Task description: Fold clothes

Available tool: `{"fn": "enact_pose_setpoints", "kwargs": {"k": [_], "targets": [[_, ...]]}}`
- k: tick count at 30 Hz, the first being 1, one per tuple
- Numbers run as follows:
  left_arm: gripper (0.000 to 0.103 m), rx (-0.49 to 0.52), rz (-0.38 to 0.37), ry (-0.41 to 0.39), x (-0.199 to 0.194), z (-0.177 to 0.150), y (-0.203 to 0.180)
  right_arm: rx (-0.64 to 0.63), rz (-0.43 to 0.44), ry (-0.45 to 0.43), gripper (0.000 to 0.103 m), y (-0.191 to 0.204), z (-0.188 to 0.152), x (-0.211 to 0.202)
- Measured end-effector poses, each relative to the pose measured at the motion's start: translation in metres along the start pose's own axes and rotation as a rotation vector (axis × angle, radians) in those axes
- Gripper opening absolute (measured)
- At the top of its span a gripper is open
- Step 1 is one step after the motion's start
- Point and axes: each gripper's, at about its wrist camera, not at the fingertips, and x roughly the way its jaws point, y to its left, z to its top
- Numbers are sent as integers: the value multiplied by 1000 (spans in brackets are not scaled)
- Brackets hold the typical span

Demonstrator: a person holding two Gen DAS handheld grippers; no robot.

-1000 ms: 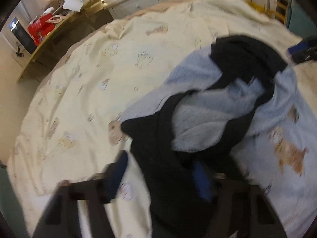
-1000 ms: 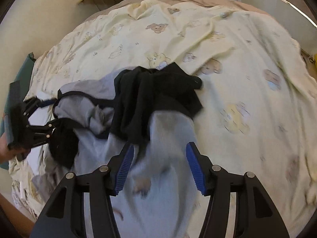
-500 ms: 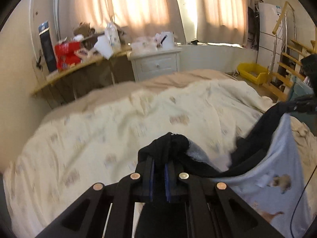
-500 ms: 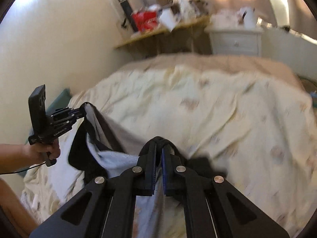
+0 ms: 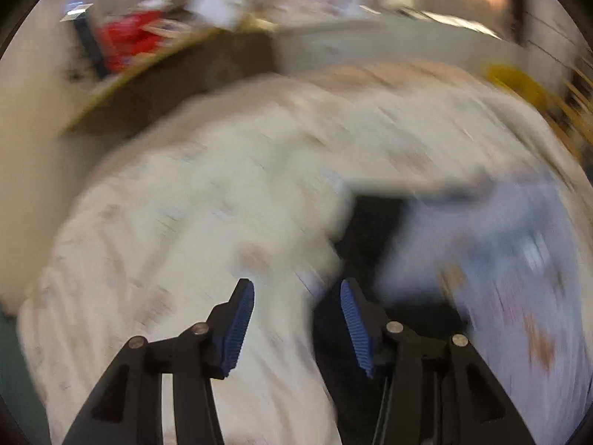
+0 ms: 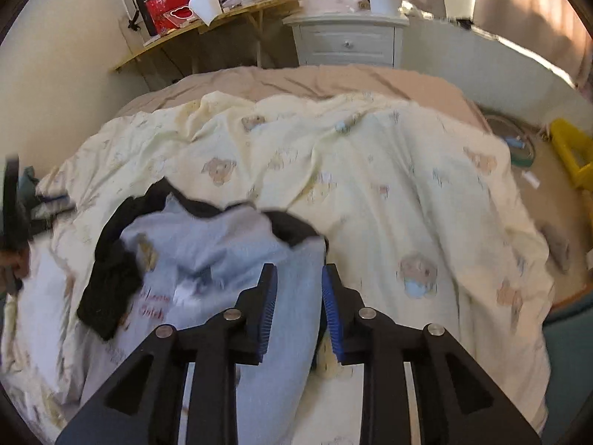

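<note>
**A:** So where's the thing being folded? All I catch is a smear from the left side.

**B:** It's on the bed [image 6: 426, 85], lying on the pale yellow teddy-print duvet [image 6: 389, 185]. Light blue garment [image 6: 229, 259] with black trim, spread out with a black sleeve bunched at about 9 o'clock of it. There's red lettering on the front, too blurry to read.

**A:** And is either one holding it?

**B:** Nope. The right hand-held gripper [image 6: 299, 309] has its blue pads a little way apart and the jaws are opening; the blue cloth lies below the gap, but the pads aren't pressing on it. The left hand-held gripper [image 5: 296, 328] is spread wider, jaws also opening, with only duvet showing between the pads. In that view the garment [image 5: 500, 244] sits off toward 2 o'clock, with the black part running down beside the right-hand pad. I can't tell if it touches.

**A:** Can you see the left one from the other camera?

**B:** Barely. At 9 o'clock there's a dark blurred shape with a hand [image 6: 13, 263] under it at the frame edge.

**A:** What's behind the bed?

**B:** At 12 o'clock a white nightstand [image 6: 348, 40], and at 11 o'clock a cluttered wooden desk [image 6: 207, 22] with a red box [image 6: 168, 11] on it. A yellow bin [image 6: 572, 152] is on the floor at 3 o'clock.
</note>
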Motion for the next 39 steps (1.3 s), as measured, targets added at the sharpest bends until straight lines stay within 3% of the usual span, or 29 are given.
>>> {"fn": "enact_pose_setpoints", "kwargs": {"k": [3, 7, 10, 11, 12, 13, 19, 22, 24, 25, 26, 32, 35, 37, 38, 39], "targets": [[50, 119, -136, 20, 1, -45, -34, 32, 20, 17, 29, -2, -26, -13], [53, 163, -214, 56, 12, -74, -66, 94, 103, 65, 29, 1, -70, -19], [53, 207, -159, 65, 30, -77, -89, 170, 170, 102, 29, 8, -108, -20], [37, 220, -138, 56, 33, -75, -93, 198, 191, 117, 29, 10, -119, -17], [9, 232, -116, 44, 36, -73, -97, 219, 202, 131, 29, 12, -128, -15], [0, 244, -95, 31, 38, -70, -101, 240, 209, 147, 29, 14, -136, -11], [0, 63, -160, -133, -11, -39, -57, 234, 233, 170, 31, 30, -149, -8], [0, -43, -286, -127, -26, -35, -41, 223, 254, 156, 34, 37, -145, -10], [16, -31, -354, -109, -30, -38, -52, 217, 265, 158, 36, 42, -145, -8], [41, -9, -387, -90, -28, -42, -65, 214, 270, 161, 36, 44, -145, -7], [56, 12, -399, -76, -23, -46, -75, 211, 272, 165, 36, 47, -145, -7], [56, 70, -394, -5, 3, -68, -118, 180, 280, 178, 38, 59, -153, -13], [56, 105, -353, 9, 13, -76, -129, 194, 281, 190, 39, 58, -159, -12], [56, 128, -265, 14, 18, -78, -134, 216, 284, 201, 39, 57, -163, -9], [42, 140, -217, 16, 21, -79, -136, 224, 287, 206, 39, 56, -165, -8], [21, 151, -170, 17, 24, -80, -138, 226, 291, 211, 39, 57, -166, -7]]}}
